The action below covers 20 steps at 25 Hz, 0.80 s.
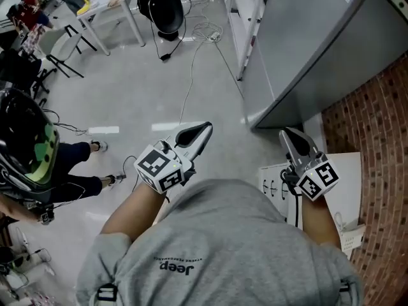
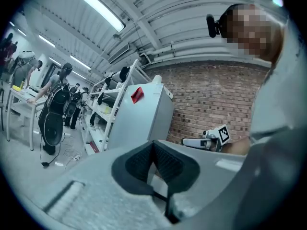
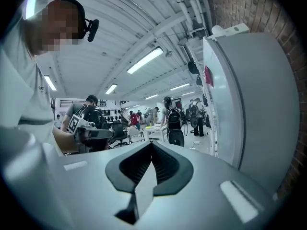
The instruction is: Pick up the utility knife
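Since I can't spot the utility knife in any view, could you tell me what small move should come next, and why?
Probably turn to look for the knife first: the left gripper and right gripper are both shut on nothing, held over floor beside a grey cabinet, and no knife shows anywhere.

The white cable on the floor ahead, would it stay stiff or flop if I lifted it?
Probably floppy: the white cable lies in loose curves and a tangle of loops across the floor. Likely light, being thin. Lifted at one point, it would probably drape and drag its loops along.
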Available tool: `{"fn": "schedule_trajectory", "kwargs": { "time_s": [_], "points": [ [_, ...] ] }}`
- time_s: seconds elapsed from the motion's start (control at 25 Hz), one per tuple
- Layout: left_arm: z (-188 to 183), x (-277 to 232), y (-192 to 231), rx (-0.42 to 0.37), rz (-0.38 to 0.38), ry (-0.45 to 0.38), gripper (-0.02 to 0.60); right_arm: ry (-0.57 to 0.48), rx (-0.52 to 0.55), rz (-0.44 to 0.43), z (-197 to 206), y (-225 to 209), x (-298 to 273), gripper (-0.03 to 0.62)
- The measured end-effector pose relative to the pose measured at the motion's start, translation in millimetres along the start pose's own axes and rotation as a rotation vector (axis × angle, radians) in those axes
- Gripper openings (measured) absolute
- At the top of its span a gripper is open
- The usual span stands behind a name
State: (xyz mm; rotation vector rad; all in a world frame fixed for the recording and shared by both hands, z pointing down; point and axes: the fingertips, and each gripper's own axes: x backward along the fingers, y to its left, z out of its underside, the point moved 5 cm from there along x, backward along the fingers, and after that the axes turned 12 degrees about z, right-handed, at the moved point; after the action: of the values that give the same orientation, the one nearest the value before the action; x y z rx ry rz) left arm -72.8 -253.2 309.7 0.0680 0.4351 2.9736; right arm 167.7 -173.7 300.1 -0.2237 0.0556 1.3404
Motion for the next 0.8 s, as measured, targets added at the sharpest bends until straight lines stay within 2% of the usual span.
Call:
{"fn": "schedule_trajectory", "kwargs": {
  "time_s": [0.24, 0.48, 0.8],
  "points": [
    [3.1, -21.1, 10.9, 0.000, -0.062, -0.010, -0.002, 0.024, 0.035, -0.025, -8.1, -30.0, -31.9, 0.011],
    [9.1, -41.9, 0.6, 0.018, -0.157, -0.052, -0.002, 0.038, 0.088, -0.134, -11.8, -50.0, -41.3, 0.011],
    [16.2, -49.5, -5.5, 0.023, -0.168, -0.048, -0.002, 0.040, 0.082, -0.146, -7.6, -59.1, -41.9, 0.017]
  ]
}}
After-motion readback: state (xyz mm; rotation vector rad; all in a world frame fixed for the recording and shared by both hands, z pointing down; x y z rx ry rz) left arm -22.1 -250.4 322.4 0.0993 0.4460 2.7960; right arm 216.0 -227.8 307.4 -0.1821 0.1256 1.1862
